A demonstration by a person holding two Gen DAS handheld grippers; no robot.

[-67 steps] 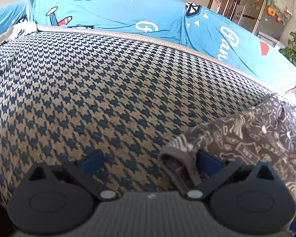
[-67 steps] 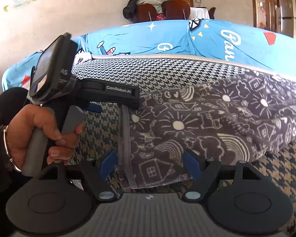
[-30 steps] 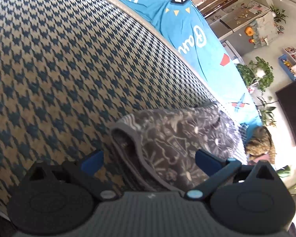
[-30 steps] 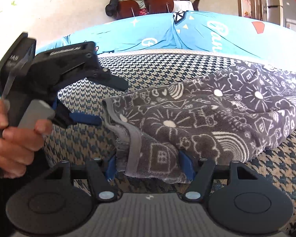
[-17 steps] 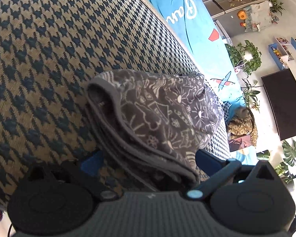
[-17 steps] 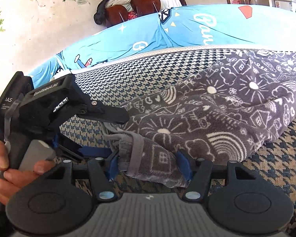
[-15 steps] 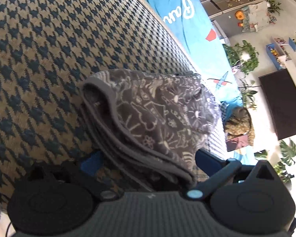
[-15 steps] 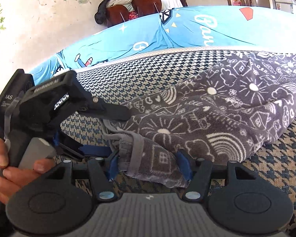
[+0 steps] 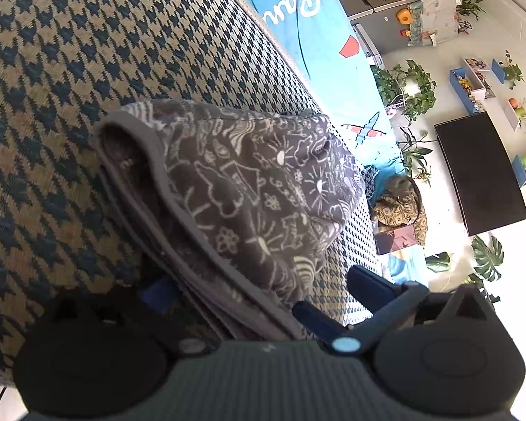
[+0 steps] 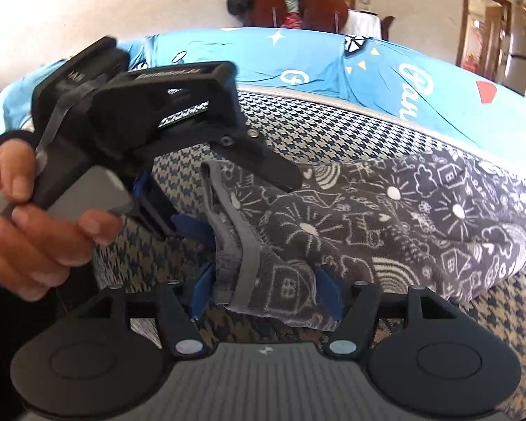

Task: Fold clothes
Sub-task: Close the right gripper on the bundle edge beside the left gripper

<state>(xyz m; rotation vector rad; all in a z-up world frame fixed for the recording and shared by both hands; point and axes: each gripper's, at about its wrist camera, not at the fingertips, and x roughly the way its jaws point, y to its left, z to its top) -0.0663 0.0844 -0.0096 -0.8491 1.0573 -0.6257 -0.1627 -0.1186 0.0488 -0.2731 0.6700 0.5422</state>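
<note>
Clothes here are one grey doodle-print garment, bunched in folds on the houndstooth cover, its banded hem between both my sets of jaws. My right gripper has its jaws opening, blue pads still against the hem's thick corner. My left gripper stands spread around the layered edge; whether its pads press the cloth I cannot tell. My left hand grips its handle.
</note>
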